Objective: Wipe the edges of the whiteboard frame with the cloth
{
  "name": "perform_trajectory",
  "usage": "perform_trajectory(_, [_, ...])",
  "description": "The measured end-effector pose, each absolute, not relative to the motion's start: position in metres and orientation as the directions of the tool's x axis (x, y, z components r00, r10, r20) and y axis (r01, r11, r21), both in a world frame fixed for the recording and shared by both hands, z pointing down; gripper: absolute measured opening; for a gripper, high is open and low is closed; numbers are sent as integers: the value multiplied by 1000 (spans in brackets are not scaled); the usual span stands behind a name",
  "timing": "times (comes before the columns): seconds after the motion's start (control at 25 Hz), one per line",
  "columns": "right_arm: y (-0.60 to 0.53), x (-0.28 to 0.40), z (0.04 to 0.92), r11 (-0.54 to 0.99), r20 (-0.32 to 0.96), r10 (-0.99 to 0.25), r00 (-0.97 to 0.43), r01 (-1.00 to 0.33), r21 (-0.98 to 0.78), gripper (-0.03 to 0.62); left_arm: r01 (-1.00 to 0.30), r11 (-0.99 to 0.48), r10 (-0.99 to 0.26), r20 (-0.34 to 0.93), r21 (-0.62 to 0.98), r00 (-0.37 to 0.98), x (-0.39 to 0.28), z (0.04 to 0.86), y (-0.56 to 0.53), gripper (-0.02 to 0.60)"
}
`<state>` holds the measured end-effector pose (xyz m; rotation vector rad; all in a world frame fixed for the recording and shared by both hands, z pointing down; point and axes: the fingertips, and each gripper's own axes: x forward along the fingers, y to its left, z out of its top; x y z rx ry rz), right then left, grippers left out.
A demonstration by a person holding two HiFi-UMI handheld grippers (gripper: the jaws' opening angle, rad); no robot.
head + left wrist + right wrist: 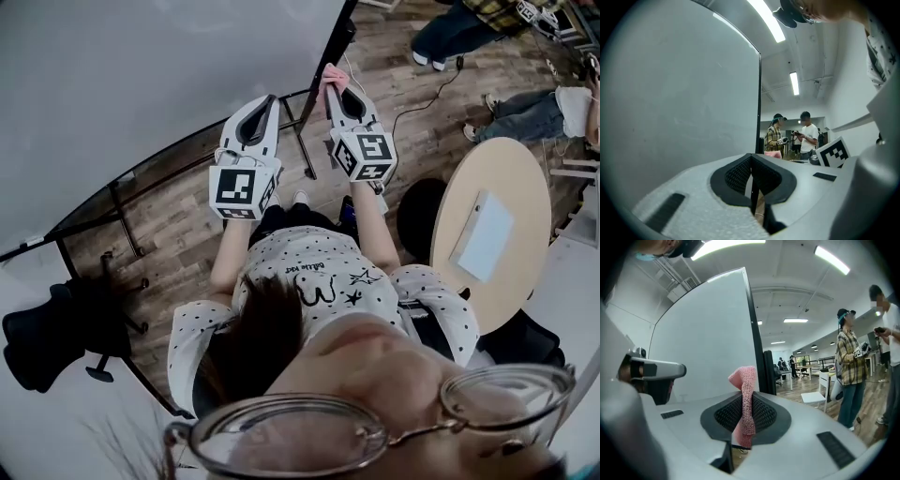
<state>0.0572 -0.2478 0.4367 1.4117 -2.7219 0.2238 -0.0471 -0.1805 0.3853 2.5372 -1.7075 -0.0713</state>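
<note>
The whiteboard (141, 84) fills the upper left of the head view, its black right frame edge (330, 52) running down to the lower corner. My right gripper (334, 86) is shut on a pink knitted cloth (333, 72), held right by that edge near the corner. In the right gripper view the cloth (744, 401) stands up between the jaws, with the frame edge (754, 333) just behind it. My left gripper (270, 99) sits beside it to the left, in front of the board face, shut with nothing in it. From the left gripper view, the frame edge (759, 103) rises straight ahead.
A round wooden table (525, 178) with a white sheet (487, 234) stands to the right. A black office chair (47, 342) is at lower left. The board's stand legs (122, 220) and a cable (427, 94) cross the wood floor. People (851, 376) stand beyond the board.
</note>
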Motion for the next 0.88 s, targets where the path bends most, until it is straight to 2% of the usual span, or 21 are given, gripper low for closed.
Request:
perform_trajectory(0.6, [-175, 47, 340, 702, 8, -711, -703, -711, -34, 35, -933, -352, -935, -85, 79, 345, -62, 342, -154, 17])
perform_trajectory(0.88, [-197, 55, 347, 685, 68, -726, -684, -729, -12, 35, -930, -357, -934, -65, 82, 353, -59, 348, -167, 17])
